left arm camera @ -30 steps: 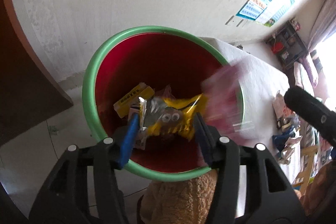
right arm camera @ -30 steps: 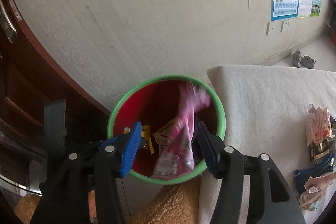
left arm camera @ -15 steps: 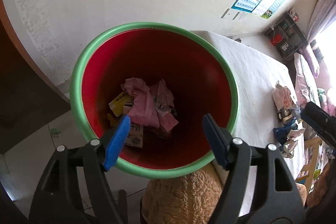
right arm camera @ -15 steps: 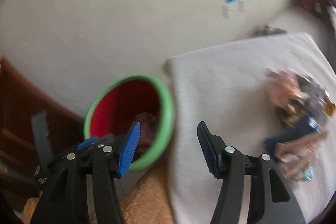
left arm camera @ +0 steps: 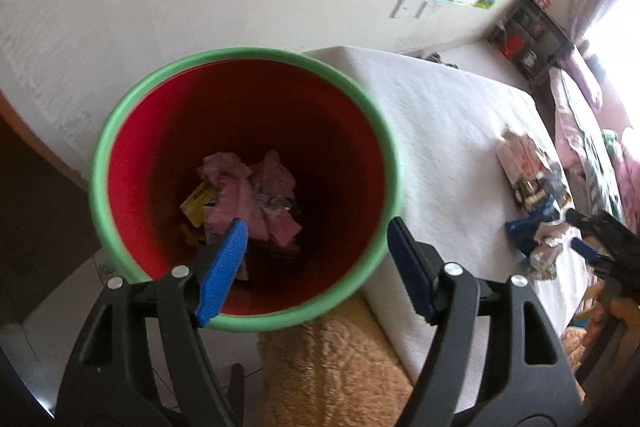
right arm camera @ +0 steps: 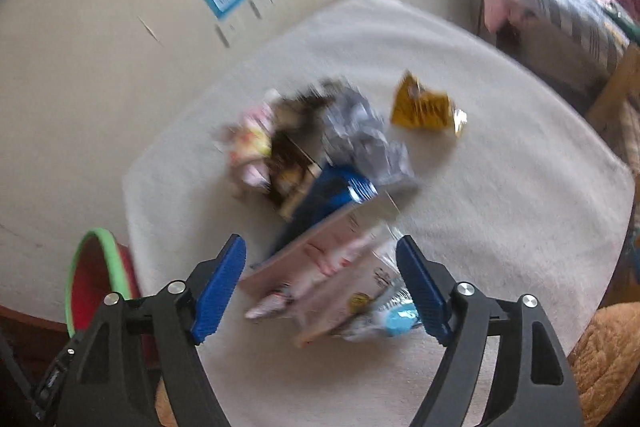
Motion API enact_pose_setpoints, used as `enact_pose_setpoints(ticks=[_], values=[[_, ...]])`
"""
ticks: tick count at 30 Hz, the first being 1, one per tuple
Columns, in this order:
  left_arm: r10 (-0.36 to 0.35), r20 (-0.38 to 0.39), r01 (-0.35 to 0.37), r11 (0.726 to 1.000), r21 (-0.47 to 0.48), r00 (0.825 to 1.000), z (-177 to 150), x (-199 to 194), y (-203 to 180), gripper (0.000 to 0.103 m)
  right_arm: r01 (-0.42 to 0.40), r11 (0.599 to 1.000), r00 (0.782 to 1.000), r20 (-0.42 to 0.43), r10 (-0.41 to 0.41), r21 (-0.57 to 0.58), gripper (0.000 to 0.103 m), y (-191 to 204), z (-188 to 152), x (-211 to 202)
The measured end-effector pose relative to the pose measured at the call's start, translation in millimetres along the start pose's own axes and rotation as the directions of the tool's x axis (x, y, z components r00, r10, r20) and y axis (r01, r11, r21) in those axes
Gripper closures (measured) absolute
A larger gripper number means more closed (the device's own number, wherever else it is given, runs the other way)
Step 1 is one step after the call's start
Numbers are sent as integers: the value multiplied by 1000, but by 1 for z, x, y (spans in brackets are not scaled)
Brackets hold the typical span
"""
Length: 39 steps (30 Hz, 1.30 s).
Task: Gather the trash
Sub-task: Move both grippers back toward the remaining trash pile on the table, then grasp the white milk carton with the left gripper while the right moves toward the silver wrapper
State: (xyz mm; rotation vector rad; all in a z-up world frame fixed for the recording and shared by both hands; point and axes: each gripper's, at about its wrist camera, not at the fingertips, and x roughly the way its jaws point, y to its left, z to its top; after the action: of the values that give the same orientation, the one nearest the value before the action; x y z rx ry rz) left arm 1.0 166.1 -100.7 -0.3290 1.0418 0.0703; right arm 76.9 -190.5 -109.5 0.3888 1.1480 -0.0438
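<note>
The left gripper (left arm camera: 316, 247) hangs over the red bin (left arm camera: 168, 131) with the green rim. Its jaws are opening, and nothing is between them. Down in the bottom of the bin lie pink wrappers (left arm camera: 248, 195) and a yellow wrapper (left arm camera: 198, 201). They sit far below the blue pads, not touching them.

The bin stands just beside the desk (left arm camera: 440, 131), which has a white cloth on it. A fuzzy tan thing (left arm camera: 332, 367) is below the bin.

The right gripper (right arm camera: 320, 283) points down at a pile of trash (right arm camera: 320, 147) on the desk. Its jaws are opening too. A pale pink packet (right arm camera: 320, 259) lies in the gap between the blue pads, but the pads do not press on it. A clear wrapper with a blue spot (right arm camera: 396, 315) lies close to one pad. A dark blue wrapper (right arm camera: 336, 191) and a crumpled silver one (right arm camera: 360, 135) lie farther up. A yellow wrapper (right arm camera: 424, 107) lies alone beyond them. The picture is blurry here.
</note>
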Motion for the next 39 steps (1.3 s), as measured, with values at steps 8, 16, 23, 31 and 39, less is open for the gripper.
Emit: enact_pose_setpoints(ticks=[8,16,23,31,39], values=[[-14,-20,16,992,128,1000,-9,-1,-45,30,-74,993,997,-35,71,-90,74,0,-5,4],[-39,-34,46,971,235,999,-13,-1,-88,30,-148,983,988,-70,141,-112,95,-3,-18,-8],[-66,-53,79,951,298,996,-12,7,-122,30,-219,970,975,-64,214,-105,98,-25,-21,-46],[-144,-114,179,893,413,983,-13,33,-198,30,-167,986,985,-49,167,2,81,-71,-44,-51],[-131,-228,241,790,564,965,-50,68,-271,30,-96,990,995,33,93,99,58,-109,-38,-63]])
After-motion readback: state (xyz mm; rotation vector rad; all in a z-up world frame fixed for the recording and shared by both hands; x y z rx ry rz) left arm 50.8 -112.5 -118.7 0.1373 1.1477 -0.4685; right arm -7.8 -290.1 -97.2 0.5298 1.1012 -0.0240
